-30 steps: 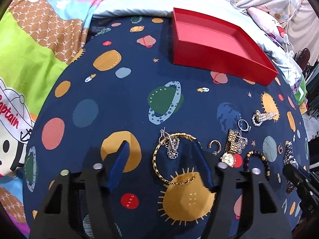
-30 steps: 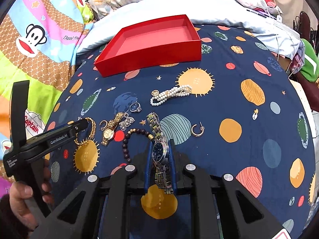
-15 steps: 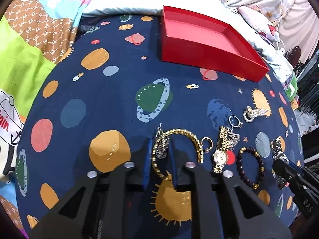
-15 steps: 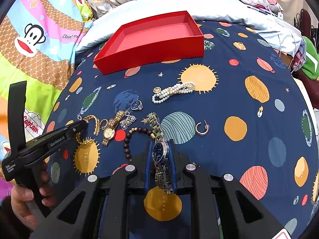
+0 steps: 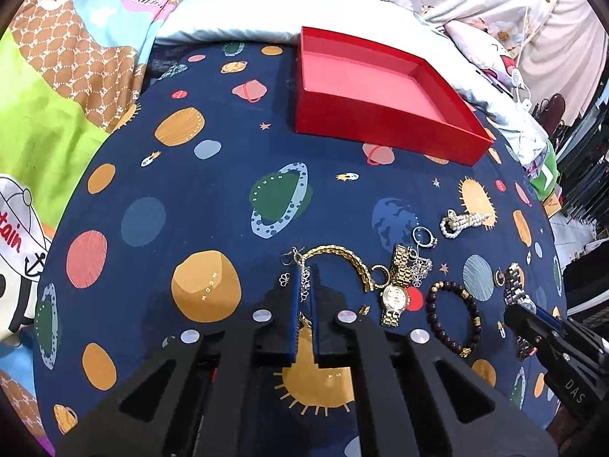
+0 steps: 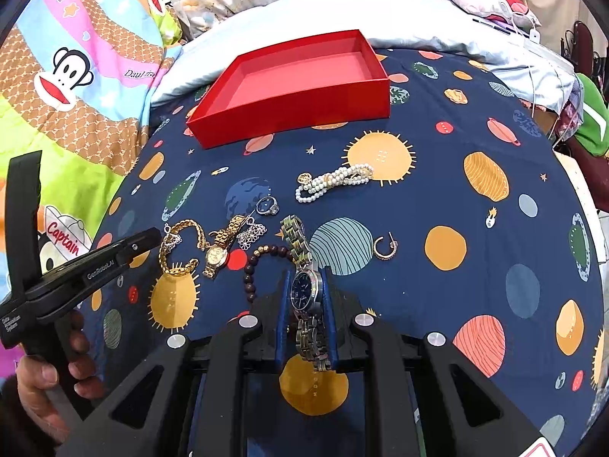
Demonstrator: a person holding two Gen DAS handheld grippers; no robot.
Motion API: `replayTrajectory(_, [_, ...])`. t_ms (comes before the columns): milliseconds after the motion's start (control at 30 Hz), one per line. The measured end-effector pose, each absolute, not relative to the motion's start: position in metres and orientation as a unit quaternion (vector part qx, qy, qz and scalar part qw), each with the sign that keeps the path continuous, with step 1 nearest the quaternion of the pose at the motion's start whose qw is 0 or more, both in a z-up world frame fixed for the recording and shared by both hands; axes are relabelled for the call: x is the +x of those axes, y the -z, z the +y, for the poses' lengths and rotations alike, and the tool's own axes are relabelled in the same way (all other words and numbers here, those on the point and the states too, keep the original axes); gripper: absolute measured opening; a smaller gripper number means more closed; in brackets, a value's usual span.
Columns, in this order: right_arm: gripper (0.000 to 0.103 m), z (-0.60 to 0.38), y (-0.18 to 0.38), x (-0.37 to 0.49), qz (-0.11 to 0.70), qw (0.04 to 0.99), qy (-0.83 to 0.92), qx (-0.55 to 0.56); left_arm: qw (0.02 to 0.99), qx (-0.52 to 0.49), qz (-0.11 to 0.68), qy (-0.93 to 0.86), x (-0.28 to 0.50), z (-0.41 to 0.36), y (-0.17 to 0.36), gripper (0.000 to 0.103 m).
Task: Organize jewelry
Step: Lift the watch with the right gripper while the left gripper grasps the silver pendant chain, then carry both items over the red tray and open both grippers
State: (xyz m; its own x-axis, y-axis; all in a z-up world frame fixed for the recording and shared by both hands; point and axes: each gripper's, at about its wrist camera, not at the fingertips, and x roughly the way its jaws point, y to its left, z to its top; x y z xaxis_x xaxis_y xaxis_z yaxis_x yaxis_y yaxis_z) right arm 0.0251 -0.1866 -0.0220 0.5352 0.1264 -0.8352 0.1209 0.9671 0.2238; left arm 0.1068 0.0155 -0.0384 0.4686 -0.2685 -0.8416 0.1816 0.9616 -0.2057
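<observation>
An empty red box (image 5: 373,87) stands at the back of the space-print cloth (image 5: 190,190); it also shows in the right wrist view (image 6: 297,83). My left gripper (image 5: 303,278) is shut on a silver flower earring (image 5: 303,283) beside a gold chain bracelet (image 5: 342,257). My right gripper (image 6: 306,289) is shut on a dark-faced steel watch (image 6: 304,289), lifted slightly. On the cloth lie a gold watch (image 5: 396,289), a dark bead bracelet (image 5: 453,316), a ring (image 5: 422,235), a pearl bracelet (image 6: 335,181) and a gold hoop earring (image 6: 384,245).
Colourful cartoon bedding (image 6: 76,76) lies to the left. A pale pillow (image 5: 236,26) lies behind the box. Clothes and cables (image 6: 533,38) sit at the right edge of the bed.
My left gripper has shut on the silver earring and moved forward over the gold bracelet. My right gripper keeps its hold on the steel watch.
</observation>
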Motion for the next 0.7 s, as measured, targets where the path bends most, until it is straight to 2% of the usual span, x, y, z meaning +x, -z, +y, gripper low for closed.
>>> replayTrajectory(33, [0.015, -0.187, 0.022, 0.025, 0.482, 0.867, -0.002, 0.129, 0.853, -0.050, 0.502, 0.133, 0.108, 0.016, 0.040, 0.005])
replayTrajectory(67, [0.015, -0.186, 0.022, 0.024, 0.482, 0.867, -0.002, 0.129, 0.851, -0.053, 0.505, 0.132, 0.111, 0.016, 0.041, 0.012])
replayTrajectory(100, [0.015, -0.186, 0.021, 0.024, 0.482, 0.867, -0.002, 0.128, 0.852, -0.052, 0.506, 0.129, 0.112, 0.016, 0.042, 0.030])
replayTrajectory(167, [0.015, -0.186, 0.022, 0.024, 0.482, 0.867, -0.002, 0.129, 0.856, -0.047, 0.502, 0.116, 0.114, 0.016, 0.044, 0.051])
replayTrajectory(200, [0.015, -0.186, 0.022, 0.024, 0.483, 0.866, -0.003, 0.128, 0.857, -0.047, 0.500, 0.115, 0.115, 0.016, 0.044, 0.052])
replayTrajectory(333, [0.015, -0.185, 0.023, 0.024, 0.486, 0.865, -0.003, 0.127, 0.860, -0.039, 0.495, 0.117, 0.120, 0.011, 0.047, 0.047])
replayTrajectory(400, [0.015, -0.185, 0.023, 0.025, 0.487, 0.864, -0.004, 0.127, 0.853, -0.042, 0.505, 0.124, 0.124, 0.010, 0.052, 0.025])
replayTrajectory(500, [0.015, -0.183, 0.024, 0.026, 0.487, 0.864, -0.005, 0.126, 0.851, -0.045, 0.508, 0.127, 0.126, 0.010, 0.055, 0.013])
replayTrajectory(600, [0.015, -0.183, 0.024, 0.026, 0.487, 0.864, -0.004, 0.127, 0.853, -0.046, 0.505, 0.128, 0.124, 0.011, 0.053, 0.006])
replayTrajectory(700, [0.015, -0.183, 0.024, 0.027, 0.487, 0.864, -0.003, 0.127, 0.855, -0.052, 0.499, 0.131, 0.122, 0.013, 0.047, 0.005])
